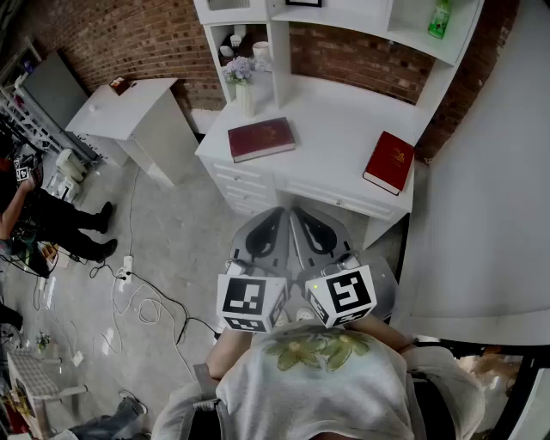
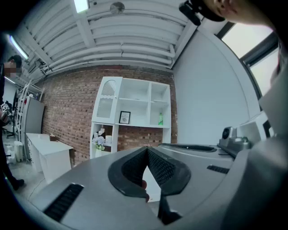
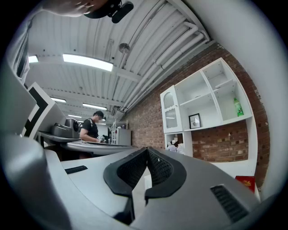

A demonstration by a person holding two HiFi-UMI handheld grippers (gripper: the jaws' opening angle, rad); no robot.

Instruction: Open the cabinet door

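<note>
Left gripper (image 1: 280,215) is closed, pads meeting at the tips with nothing between them; same reading in its own view (image 2: 146,152). Right gripper (image 1: 296,215) is closed and empty too, tips together (image 3: 147,152). I have both held side by side close to the person's chest, marker cubes toward the head camera, tips nearly touching each other and pointing at the white table (image 1: 335,129).

Cabinet door (image 2: 108,99) is the arched glass-fronted one in the top left compartment of the white shelf unit (image 2: 139,105) standing on the table. It looks shut and flush with the frame, well apart from both grippers. The right gripper view shows it from an angle (image 3: 171,110); the head view only catches its bottom edge at the top of the picture.

On the shelves:
- a small framed picture (image 2: 124,117) in the middle bay
- a green bottle (image 1: 440,19) on the right shelf
- a vase of pale flowers (image 1: 241,82) in the lower left bay

Two red books lie flat on the table, one left of centre (image 1: 261,138), one at the right end (image 1: 389,161). Drawers (image 1: 249,185) run along the table front. Brick wall (image 1: 129,34) is behind.

A smaller white side table (image 1: 129,107) stands to the left, apart from the main one. Cables (image 1: 146,305) trail over the grey floor. Another person (image 1: 34,215) in dark clothes is at the far left edge.
</note>
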